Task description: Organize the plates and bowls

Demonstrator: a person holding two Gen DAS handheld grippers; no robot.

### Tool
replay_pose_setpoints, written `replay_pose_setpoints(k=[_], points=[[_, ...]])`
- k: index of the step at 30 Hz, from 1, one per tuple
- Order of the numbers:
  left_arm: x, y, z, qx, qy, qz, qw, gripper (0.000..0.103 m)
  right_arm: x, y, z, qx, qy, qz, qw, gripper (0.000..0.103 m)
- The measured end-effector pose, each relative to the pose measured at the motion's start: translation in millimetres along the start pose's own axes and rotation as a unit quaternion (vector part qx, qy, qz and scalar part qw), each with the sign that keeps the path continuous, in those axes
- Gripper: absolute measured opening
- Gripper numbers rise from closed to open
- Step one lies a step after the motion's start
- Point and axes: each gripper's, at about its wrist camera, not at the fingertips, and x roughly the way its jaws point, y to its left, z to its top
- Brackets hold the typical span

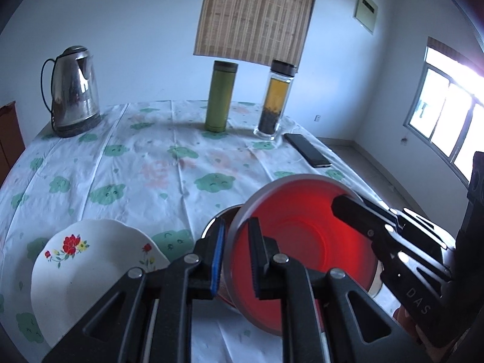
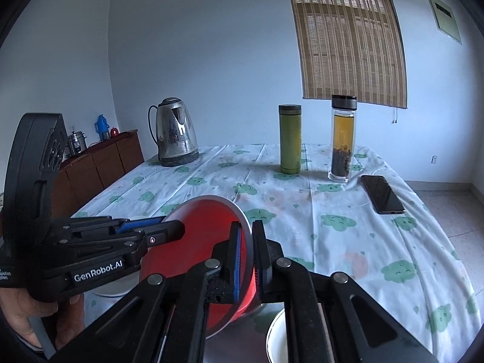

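Note:
A red bowl point(image 1: 302, 236) with a grey rim hangs tilted above the table, held from two sides. My left gripper point(image 1: 237, 227) is shut on its near rim, one finger inside and one outside. My right gripper point(image 1: 351, 201) comes in from the right and pinches the opposite rim. In the right wrist view the red bowl point(image 2: 205, 230) sits in my right gripper point(image 2: 246, 227), and my left gripper point(image 2: 172, 224) clamps its left edge. A white plate with red flowers point(image 1: 90, 266) lies at the lower left. A steel vessel's rim point(image 1: 216, 219) shows under the bowl. A white bowl point(image 2: 276, 338) peeks out at the bottom.
On the cloud-print tablecloth point(image 1: 151, 166) stand a steel kettle point(image 1: 74, 90) at the back left, a green flask point(image 1: 219, 96) and a glass tea bottle point(image 1: 273, 99) at the back. A black phone point(image 1: 307, 149) lies right. A wooden sideboard point(image 2: 99, 163) stands along the left wall.

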Motion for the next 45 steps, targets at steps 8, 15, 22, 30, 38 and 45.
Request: replay_pose_setpoints(k=[8, 15, 22, 30, 38, 45], points=[[6, 4, 1, -0.012, -0.003, 0.006, 0.9999, 0.013, 9, 1, -1, 0.0, -0.011, 0.004, 1.0, 0.009], [6, 7, 6, -0.026, -0.007, 0.005, 0.9996, 0.013, 17, -10, -5, 0.033, -0.012, 0.025, 0.999, 0.009], [7, 4, 10, -0.015, -0.013, 0.015, 0.9997, 0.013, 24, -17, -8, 0.049, -0.006, 0.027, 0.998, 0.009], [13, 2, 12, -0.008, -0.011, 0.017, 0.9998, 0.013, 31, -19, -11, 0.05, 0.004, 0.015, 0.999, 0.01], [17, 2, 10, -0.008, -0.003, 0.011, 0.9999, 0.013, 33, -22, -12, 0.053, 0.01, 0.008, 0.999, 0.011], [24, 2, 8, -0.008, 0.009, 0.008, 0.9999, 0.013, 38, -24, -13, 0.057, 0.02, 0.003, 0.998, 0.012]])
